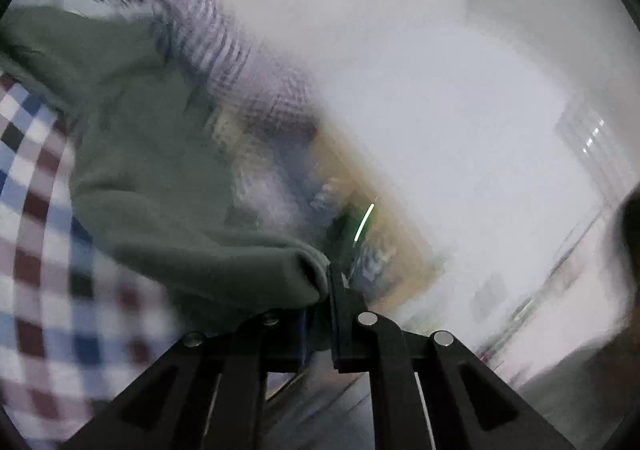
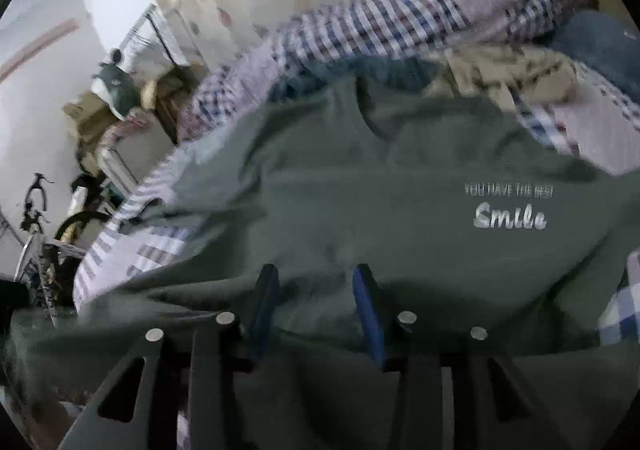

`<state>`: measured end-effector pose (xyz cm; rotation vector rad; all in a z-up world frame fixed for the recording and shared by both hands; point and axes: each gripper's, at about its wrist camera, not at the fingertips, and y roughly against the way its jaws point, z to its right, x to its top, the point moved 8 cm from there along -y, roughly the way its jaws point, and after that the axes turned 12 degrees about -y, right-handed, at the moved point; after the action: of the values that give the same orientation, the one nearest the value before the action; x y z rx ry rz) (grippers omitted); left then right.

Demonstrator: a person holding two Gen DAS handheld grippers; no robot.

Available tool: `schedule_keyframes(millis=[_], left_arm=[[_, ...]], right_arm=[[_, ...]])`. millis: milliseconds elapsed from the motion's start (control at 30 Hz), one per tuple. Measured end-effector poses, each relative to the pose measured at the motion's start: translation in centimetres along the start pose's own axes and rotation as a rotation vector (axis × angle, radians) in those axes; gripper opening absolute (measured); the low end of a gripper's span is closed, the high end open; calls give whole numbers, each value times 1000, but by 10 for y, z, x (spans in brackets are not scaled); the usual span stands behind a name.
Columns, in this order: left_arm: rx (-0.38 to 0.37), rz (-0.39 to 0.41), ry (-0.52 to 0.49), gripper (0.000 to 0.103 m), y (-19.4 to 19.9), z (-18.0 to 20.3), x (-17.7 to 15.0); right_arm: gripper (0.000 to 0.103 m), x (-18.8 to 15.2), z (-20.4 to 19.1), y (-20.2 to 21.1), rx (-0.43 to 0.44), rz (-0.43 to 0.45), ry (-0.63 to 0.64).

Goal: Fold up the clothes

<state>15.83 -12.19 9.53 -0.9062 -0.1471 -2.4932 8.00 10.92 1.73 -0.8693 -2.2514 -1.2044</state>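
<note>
Black linkage bars fill the bottom of both wrist views. On the left, the left tool (image 1: 326, 290) has its fingers drawn together on a bunched fold of the green shirt (image 1: 160, 177), which stretches away from the tips up toward the left of the view. Past the cloth, a checked bedcover (image 1: 32, 217) in blue, red and white squares curves along the left edge, and a finer checked fabric (image 1: 208, 41) lies above the shirt, badly smeared by motion. To the right of the tips there is only a pale blur with a tan band and a thin green streak; what they are cannot be told.

On the right, the right tool (image 2: 316, 290) stands with its two blue-edged fingers (image 2: 366, 306) apart, a wide gap between them, and nothing is pinched there. Green cloth lies under and around the fingers, and whether the tips touch it cannot be told. That shirt (image 2: 360, 201) is spread over the bed, its neckline toward the far side and its white lettering, reading "Smile" under a smaller line, on the right. Beyond the neckline a tan garment (image 2: 516, 73) and a blue one (image 2: 600, 45) sit on the checked bedcover (image 2: 360, 29), near its far right corner. Left of the bed's edge stand cluttered furniture and a bicycle (image 2: 36, 234).
</note>
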Motion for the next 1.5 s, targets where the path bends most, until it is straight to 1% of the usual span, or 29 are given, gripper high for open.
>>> schedule_keyframes(millis=[33,67,133,167,200,233,267,367,400,433,567,633,767,833,933,967,1000,1033,1067,1100,1133,1167,1233,1267,1300,1333,1400,1467,1500], left_arm=[[15,87,70,8,16,-15,13],[96,147,140,9,32,-38,20],[275,188,244,17,53,-76,17],[361,185,289,30,59,-93,11],[446,162,336,47,64,-108,4],[503,137,376,55,67,-120,-4],[524,123,408,61,67,-127,-9],[510,126,418,76,66,-125,-10],[503,128,417,80,65,-124,-10],[503,127,407,81,64,-123,-9],[521,110,371,82,61,-116,-7],[540,99,364,82,69,-114,-6],[658,74,307,82,72,-113,-4],[717,83,277,80,83,-113,-5],[782,58,262,69,94,-116,-8],[799,43,259,64,95,-117,-10],[811,25,256,54,95,-117,-12],[820,6,254,48,94,-118,-13],[817,2,248,33,91,-117,-13],[809,9,241,19,89,-115,-12],[800,15,233,13,86,-113,-11],[780,51,211,11,87,-107,-6],[731,157,153,11,93,-88,9],[716,202,128,11,96,-82,15],[711,241,112,12,100,-77,20],[719,259,121,15,104,-78,21],[742,261,177,39,108,-90,17],[769,228,251,50,107,-105,9],[780,210,267,50,104,-109,6]], right_arm=[[49,0,-2,4,15,8,3],[55,1,-4,8,31,15,6],[56,1,-8,10,39,18,18],[56,0,-11,10,37,15,28],[56,-1,-13,9,34,11,37],[56,-1,-15,9,35,8,45],[56,-3,-20,9,45,4,60],[56,-11,-38,10,84,-12,116],[56,-17,-47,10,97,-24,149],[56,-25,-57,10,111,-38,189],[56,-59,-94,10,158,-94,352],[56,-80,-112,11,176,-119,439],[54,-119,-140,10,217,-178,569],[53,-131,-144,5,197,-195,608],[50,-143,-141,-10,118,-217,667],[46,-147,-138,-15,87,-226,687],[30,-148,-135,-20,54,-230,705],[15,-145,-130,-23,15,-218,717],[0,-141,-125,-24,-26,-199,727],[1,-132,-122,-21,-50,-165,716],[1,-116,-119,-11,-49,-108,667],[1,-97,-116,0,-41,-45,605],[1,-58,-104,30,-8,87,440],[3,-42,-90,41,-7,134,348],[5,-27,-75,50,-12,173,257],[5,-16,-56,52,-27,182,175],[5,-9,-25,45,-65,137,70],[5,-18,-30,37,-19,52,90],[6,-24,-35,33,12,7,110]])
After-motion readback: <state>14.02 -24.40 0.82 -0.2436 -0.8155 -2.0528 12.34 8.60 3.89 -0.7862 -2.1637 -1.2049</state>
